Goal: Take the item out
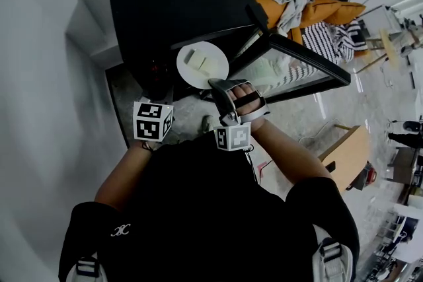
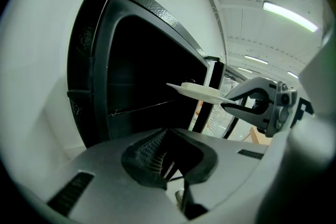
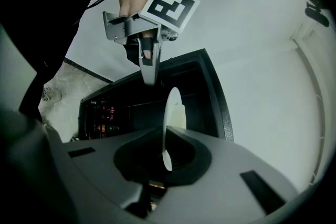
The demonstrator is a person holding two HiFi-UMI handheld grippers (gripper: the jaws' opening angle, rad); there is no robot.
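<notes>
A white plate (image 1: pixel 202 65) carrying pale slices (image 1: pixel 197 59) hangs just in front of the black oven's (image 1: pixel 178 3) open mouth. My right gripper (image 1: pixel 217 84) is shut on the plate's near rim; in the right gripper view the plate (image 3: pixel 170 113) stands edge-on between the jaws of that gripper (image 3: pixel 167 152). My left gripper (image 2: pixel 167 157) is shut with nothing in it, low and to the left of the plate (image 2: pixel 202 92). In the head view only its marker cube (image 1: pixel 153 120) shows. The oven's glass door (image 1: pixel 304 66) stands open to the right.
The oven sits in a corner against white walls. A heap of clothes and orange cushions (image 1: pixel 297 0) lies behind the door. A wooden cabinet (image 1: pixel 347 155) stands at the right on the pale marbled floor (image 1: pixel 301 115).
</notes>
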